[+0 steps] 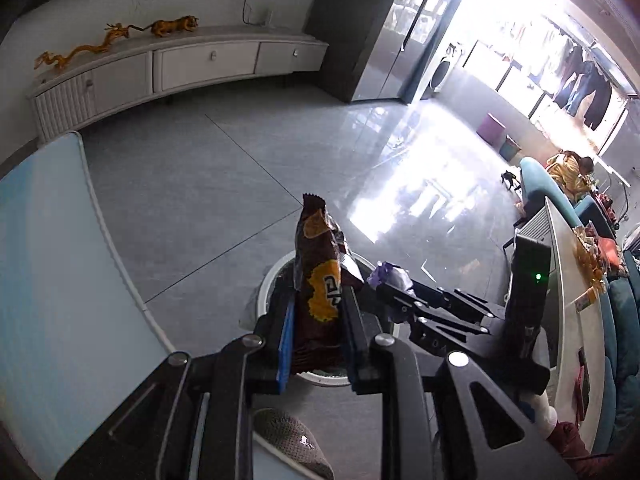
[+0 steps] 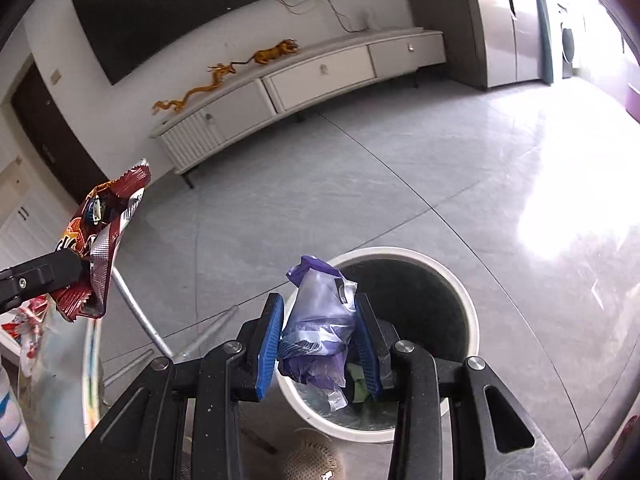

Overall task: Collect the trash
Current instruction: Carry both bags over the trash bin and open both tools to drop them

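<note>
Black hand-held gripper [image 2: 320,344], blue ribbed pads [image 2: 270,350], silver screws.

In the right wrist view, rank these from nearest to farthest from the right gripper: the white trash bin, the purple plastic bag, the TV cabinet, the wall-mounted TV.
1. purple plastic bag: clamped in the jaws of the right gripper.
2. white trash bin: on the floor directly below and just ahead.
3. TV cabinet: across the floor, against the far wall.
4. wall-mounted TV: on that wall, above the cabinet.

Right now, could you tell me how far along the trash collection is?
Done: some trash already lies in the white bin. In hand: the left hand-held gripper grips a brown snack wrapper, the right hand-held gripper a purple plastic bag. Left: dropping both in.
</note>
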